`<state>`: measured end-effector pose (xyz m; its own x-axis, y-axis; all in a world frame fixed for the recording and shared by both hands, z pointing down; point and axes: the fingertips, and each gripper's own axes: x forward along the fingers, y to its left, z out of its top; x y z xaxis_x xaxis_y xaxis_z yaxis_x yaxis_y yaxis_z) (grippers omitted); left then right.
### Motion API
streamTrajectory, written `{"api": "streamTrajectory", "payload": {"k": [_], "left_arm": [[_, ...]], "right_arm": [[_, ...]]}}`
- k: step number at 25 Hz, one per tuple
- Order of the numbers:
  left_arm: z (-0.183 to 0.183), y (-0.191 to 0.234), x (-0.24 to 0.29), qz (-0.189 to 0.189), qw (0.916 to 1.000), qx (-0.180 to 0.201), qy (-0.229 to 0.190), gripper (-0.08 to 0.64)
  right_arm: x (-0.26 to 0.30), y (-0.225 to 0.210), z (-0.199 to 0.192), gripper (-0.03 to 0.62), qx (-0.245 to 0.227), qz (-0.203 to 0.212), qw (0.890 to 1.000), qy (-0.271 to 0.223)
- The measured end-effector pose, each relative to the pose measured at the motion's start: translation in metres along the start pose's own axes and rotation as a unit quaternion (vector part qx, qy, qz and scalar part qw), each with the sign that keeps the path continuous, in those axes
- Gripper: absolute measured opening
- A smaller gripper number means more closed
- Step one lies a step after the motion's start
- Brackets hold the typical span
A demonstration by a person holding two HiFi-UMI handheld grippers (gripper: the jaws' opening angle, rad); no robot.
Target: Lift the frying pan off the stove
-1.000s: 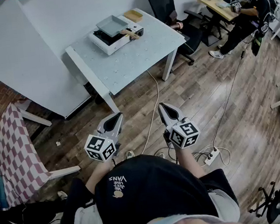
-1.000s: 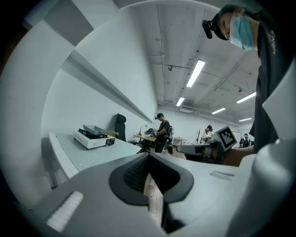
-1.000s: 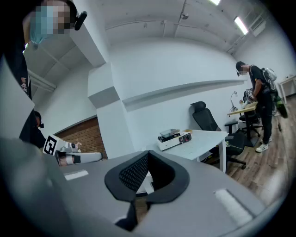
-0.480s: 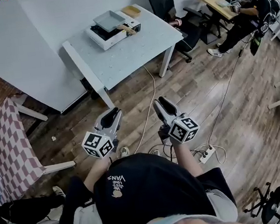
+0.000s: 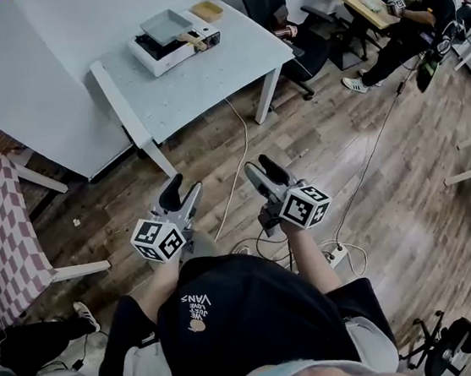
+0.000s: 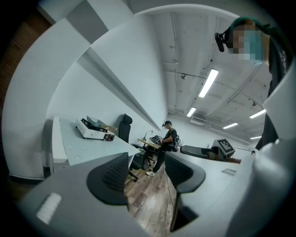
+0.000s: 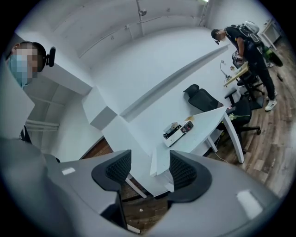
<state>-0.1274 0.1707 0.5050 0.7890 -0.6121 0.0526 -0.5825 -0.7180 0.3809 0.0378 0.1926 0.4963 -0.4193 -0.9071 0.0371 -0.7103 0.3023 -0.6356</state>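
Your left gripper (image 5: 184, 186) and right gripper (image 5: 258, 165) have just been opening, both empty. The frying pan (image 5: 166, 25) sits on the stove (image 5: 164, 60) at eleven o'clock, well apart: rigid, probably weighty; take its wooden handle (image 5: 192, 37)

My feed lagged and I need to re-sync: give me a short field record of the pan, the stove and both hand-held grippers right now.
frying pan: grey, square, wooden handle, sitting on the stove
stove: white, at the far end of the table
left hand-held gripper: jaws apart, just been opening, nothing between them, over the floor short of the table
right hand-held gripper: jaws apart, just been opening, empty
task status: pan not yet lifted
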Motion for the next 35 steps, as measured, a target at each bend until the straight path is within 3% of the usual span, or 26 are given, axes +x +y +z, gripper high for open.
{"api": "streamTrajectory", "payload": {"k": [9,15,22,35], "left_arm": [[0.003,0.014,0.035,0.015,0.9998,-0.011,0.000,0.221],[0.015,0.050,0.086,-0.003,0.9997,-0.022,0.005,0.221],[0.053,0.097,0.158,-0.027,0.9994,-0.024,0.003,0.222],[0.078,0.171,0.229,-0.047,0.9977,-0.038,0.030,0.238]], "right_arm": [[0.018,-0.028,0.012,0.249,0.013,0.006,1.000,0.013],[0.062,-0.058,0.031,0.249,0.015,-0.010,1.000,0.018],[0.128,-0.094,0.067,0.249,0.014,-0.028,0.999,0.020],[0.223,-0.135,0.098,0.249,0.038,-0.041,0.998,0.008]]}}
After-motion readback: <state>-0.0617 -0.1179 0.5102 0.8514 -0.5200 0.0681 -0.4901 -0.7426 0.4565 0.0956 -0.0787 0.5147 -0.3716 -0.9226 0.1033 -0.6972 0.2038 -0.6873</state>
